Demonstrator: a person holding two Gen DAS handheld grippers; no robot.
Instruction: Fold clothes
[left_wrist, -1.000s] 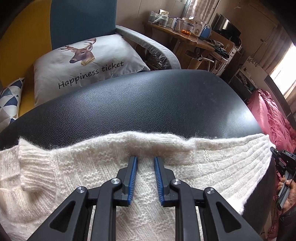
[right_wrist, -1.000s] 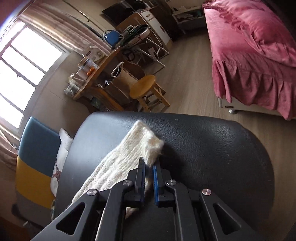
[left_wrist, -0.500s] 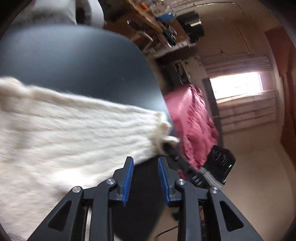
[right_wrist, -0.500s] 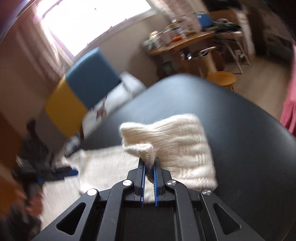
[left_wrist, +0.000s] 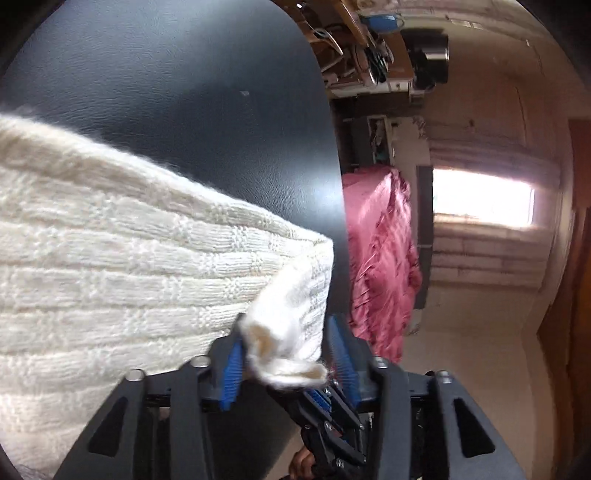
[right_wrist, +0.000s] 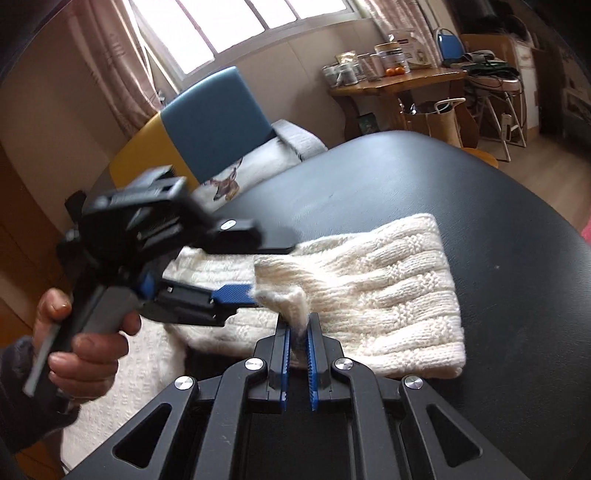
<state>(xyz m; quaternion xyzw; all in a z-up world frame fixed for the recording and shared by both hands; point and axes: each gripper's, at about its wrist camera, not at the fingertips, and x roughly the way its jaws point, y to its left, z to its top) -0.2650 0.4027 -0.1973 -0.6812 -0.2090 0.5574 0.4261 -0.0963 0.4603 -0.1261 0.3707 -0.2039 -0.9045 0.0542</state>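
A cream knitted sweater (right_wrist: 373, 295) lies across a black padded surface (right_wrist: 517, 236), part of it folded over into a thick band that runs away from the right gripper (right_wrist: 298, 345) to the far right of its fingers.

The right gripper's jaws are clamped tight on a small pinched-up corner of the sweater; the knit stands up as a tuft just ahead of the blue pads (right_wrist: 312, 354) and spreads out beyond and to the right of them. In the left wrist view this same gripper (left_wrist: 325, 398) shows low down, its tips buried under the bunched corner.

The left gripper (right_wrist: 255, 273) comes in from the left of the right fingers, held by a hand (right_wrist: 85, 343) in a dark sleeve. Its jaws are closing, and the rolled corner of the sweater (left_wrist: 288, 332) sits between its two blue pads (left_wrist: 231, 369). The left pad looks to touch the knit, while a sliver of gap seems to remain at the right pad, though the fisheye blur makes that hard to settle. The rest of the garment stretches away to the left of these fingers, beyond them.
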